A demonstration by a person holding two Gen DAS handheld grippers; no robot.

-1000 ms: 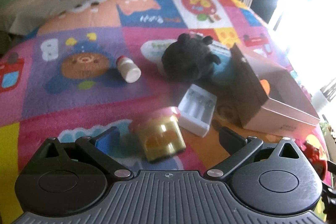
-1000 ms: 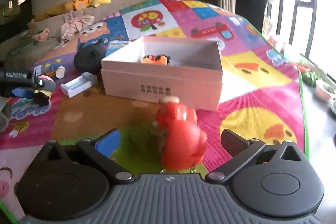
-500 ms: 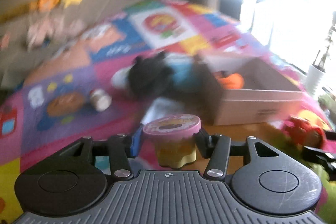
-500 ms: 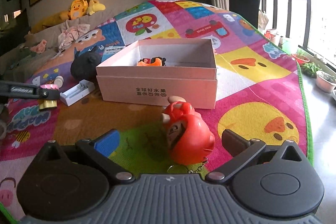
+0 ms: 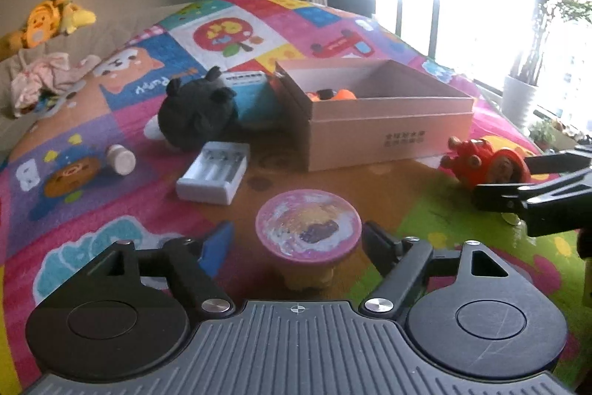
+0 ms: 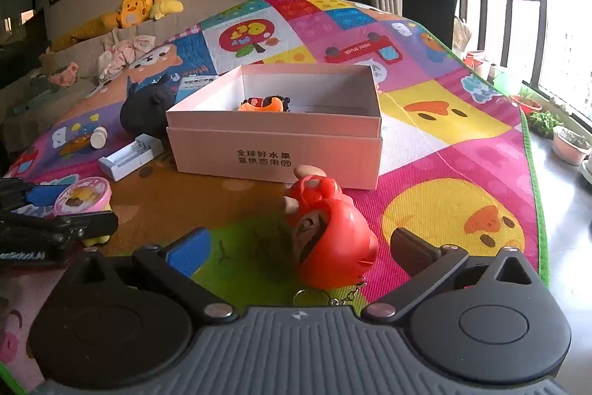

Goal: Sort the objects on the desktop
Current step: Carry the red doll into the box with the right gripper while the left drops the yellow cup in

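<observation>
Left gripper (image 5: 298,241): jaws opening, not pressing the pink-lidded yellow plastic cup (image 5: 308,236) upright between them. Right gripper (image 6: 298,247): jaws open around the red round toy (image 6: 331,236). Pink cardboard box (image 5: 388,132) lies ahead.

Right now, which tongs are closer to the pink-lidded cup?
Left. The left tongs straddle the pink-lidded cup, jaws opening with gaps on both sides. The right tongs sit off by the red toy.
</observation>
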